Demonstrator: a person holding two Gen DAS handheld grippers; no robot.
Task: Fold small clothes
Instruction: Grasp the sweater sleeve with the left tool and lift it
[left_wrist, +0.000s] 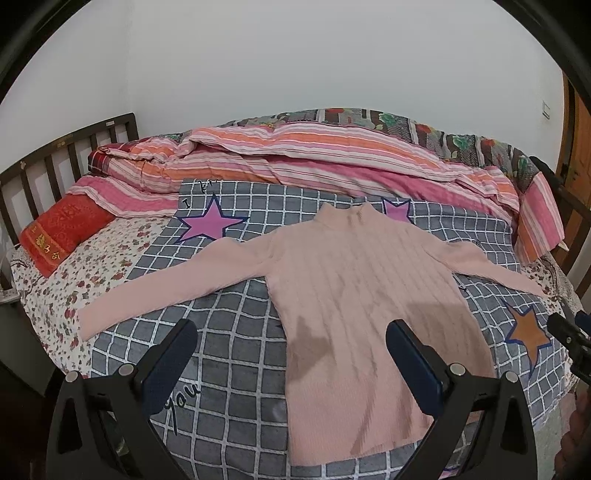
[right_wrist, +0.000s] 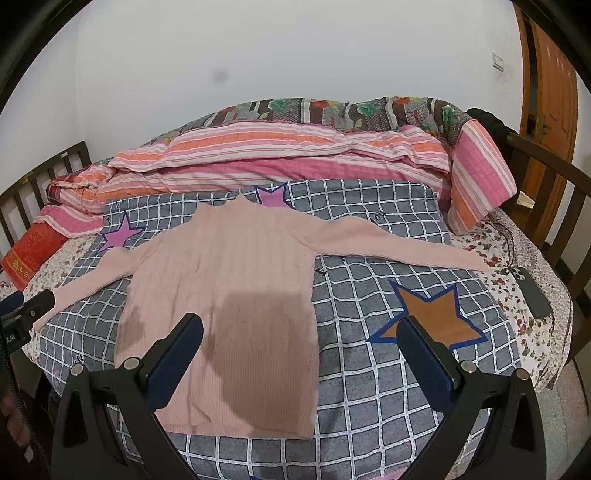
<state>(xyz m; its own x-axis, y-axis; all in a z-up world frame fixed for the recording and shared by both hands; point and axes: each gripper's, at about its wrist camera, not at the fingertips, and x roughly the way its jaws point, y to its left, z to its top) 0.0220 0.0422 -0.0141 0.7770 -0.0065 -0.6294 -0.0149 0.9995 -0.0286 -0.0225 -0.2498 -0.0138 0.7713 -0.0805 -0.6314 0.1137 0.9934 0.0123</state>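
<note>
Left wrist view: my left gripper (left_wrist: 291, 336) was spread wide, nothing between the fingers, hovering over the lower part of the pink sweater (left_wrist: 354, 295). Sweater lay flat at frame centre on the grey checked cover (left_wrist: 236, 354), collar toward the top, both sleeves stretched out to left and right, hem near the bottom edge. Striped quilt (left_wrist: 295, 158) was bunched across the upper middle, red pillow (left_wrist: 62, 232) at the left, dark headboard (left_wrist: 66, 147) upper left. Tip of my right gripper (left_wrist: 569, 332) poked in at the right edge; couldn't tell its state from there. Right wrist view: right gripper (right_wrist: 301, 332) also wide apart and holding nothing, left finger over the sweater's lower body, right finger over the orange star (right_wrist: 432, 314) printed on the cover. Sweater sat centre-left, right sleeve reaching to the flowered sheet (right_wrist: 532, 325) on the right. A dark phone (right_wrist: 532, 291) lay on that sheet near the right edge. Wooden door (right_wrist: 550, 74) upper right. Left gripper showed at the left edge, beside the left cuff.
</note>
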